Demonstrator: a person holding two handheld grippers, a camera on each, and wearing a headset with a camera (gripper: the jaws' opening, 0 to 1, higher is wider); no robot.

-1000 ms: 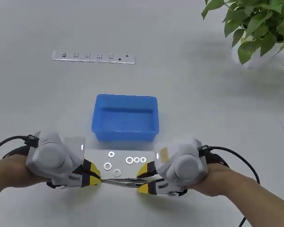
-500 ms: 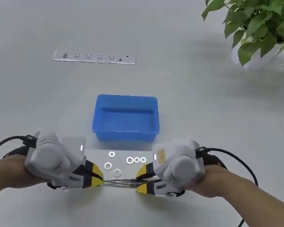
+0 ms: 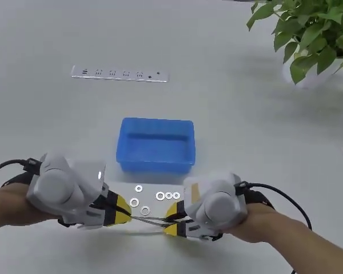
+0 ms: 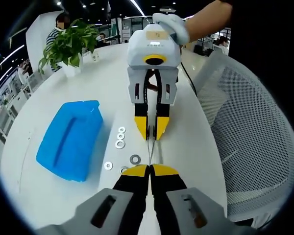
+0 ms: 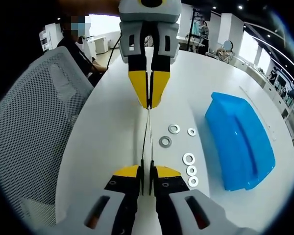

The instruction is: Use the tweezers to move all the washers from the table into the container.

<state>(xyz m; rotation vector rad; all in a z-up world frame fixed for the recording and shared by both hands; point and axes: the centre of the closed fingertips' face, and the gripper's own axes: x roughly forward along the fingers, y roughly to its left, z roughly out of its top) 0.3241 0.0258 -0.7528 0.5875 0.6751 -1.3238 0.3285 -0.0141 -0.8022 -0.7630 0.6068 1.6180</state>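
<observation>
Thin metal tweezers (image 3: pixel 149 219) span the gap between my two grippers just above the white table. The left gripper (image 3: pixel 124 214) is shut on one end of them. The right gripper (image 3: pixel 171 221) is shut on the other end, where the tines spread apart (image 5: pixel 147 147). In the left gripper view the tweezers (image 4: pixel 150 151) run from my jaws to the right gripper (image 4: pixel 152 133). Several silver washers (image 3: pixel 160 196) lie on the table just beyond the tweezers. Behind them stands the blue container (image 3: pixel 155 164), which looks empty.
A white power strip (image 3: pixel 120 74) lies far back on the table. A potted plant (image 3: pixel 311 34) stands at the back right. A mesh chair (image 4: pixel 255 127) sits beside the table edge on my side. Cables trail from both grippers.
The left gripper has edged right along the tweezers. The tweezers now slant slightly between the grippers. The view has shifted a little.
</observation>
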